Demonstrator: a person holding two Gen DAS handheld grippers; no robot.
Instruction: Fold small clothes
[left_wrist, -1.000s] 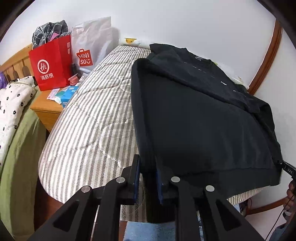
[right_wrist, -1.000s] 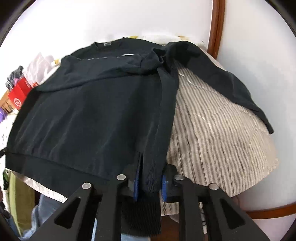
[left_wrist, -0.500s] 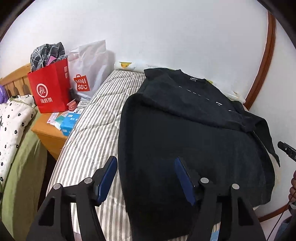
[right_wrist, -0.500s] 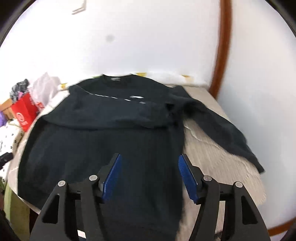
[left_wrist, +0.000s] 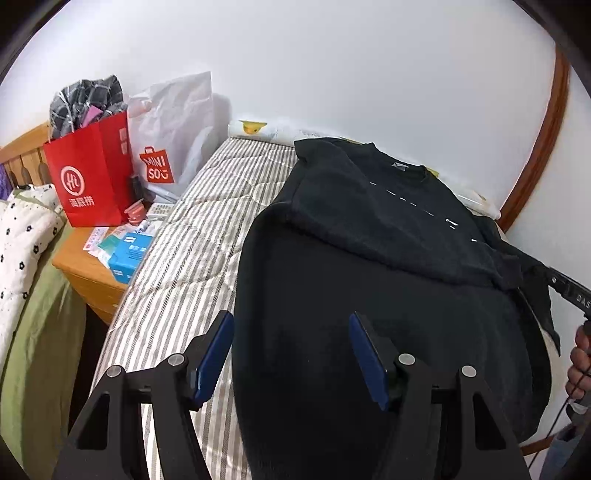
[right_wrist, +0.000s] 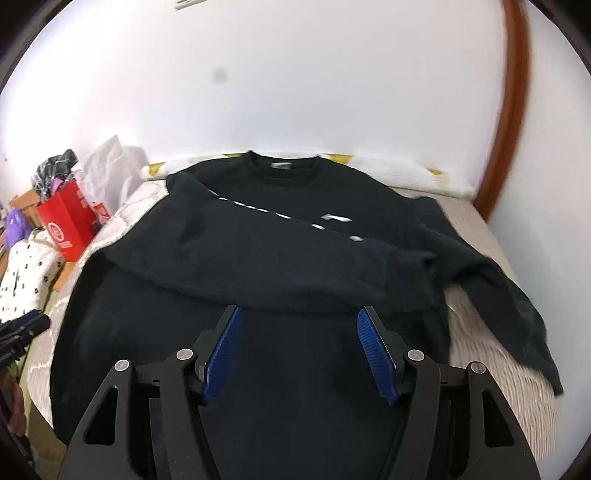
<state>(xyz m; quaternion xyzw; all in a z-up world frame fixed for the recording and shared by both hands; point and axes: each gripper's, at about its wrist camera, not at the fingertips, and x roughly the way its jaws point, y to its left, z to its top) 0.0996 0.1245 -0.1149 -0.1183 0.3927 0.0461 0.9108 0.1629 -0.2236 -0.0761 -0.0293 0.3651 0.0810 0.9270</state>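
The black sweatshirt (right_wrist: 280, 295) lies spread on the striped bed (left_wrist: 192, 258), collar toward the wall at the top of both frames. In the right wrist view it fills the centre: one sleeve is folded across the chest from upper left to centre right, with a broken white line of print showing along its upper edge, while the other sleeve (right_wrist: 509, 295) trails out over the mattress to the right, its cuff reaching the bed's edge at lower right. The hem runs off the bottom of the frame under the gripper.

The right gripper (right_wrist: 301, 354) stands at bottom centre of its view, blue pads well apart, nothing between them; the sweatshirt lies beyond and below. In the left wrist view the left gripper (left_wrist: 291, 358) is at bottom centre, pads likewise apart and clamped on nothing, its left finger over the striped cover and its right over the dark cloth.

At the right edge of the left view a hand (left_wrist: 580, 362) grips the other tool's black body. At upper left of that view a red bag (left_wrist: 92, 181) and a white bag (left_wrist: 177, 129) stand on a wooden nightstand (left_wrist: 88, 273) with a blue box (left_wrist: 127, 254) and papers. A spotted quilt (left_wrist: 26, 236) sits at far left. A curved brown wooden rail (left_wrist: 535, 147) runs down the upper right.
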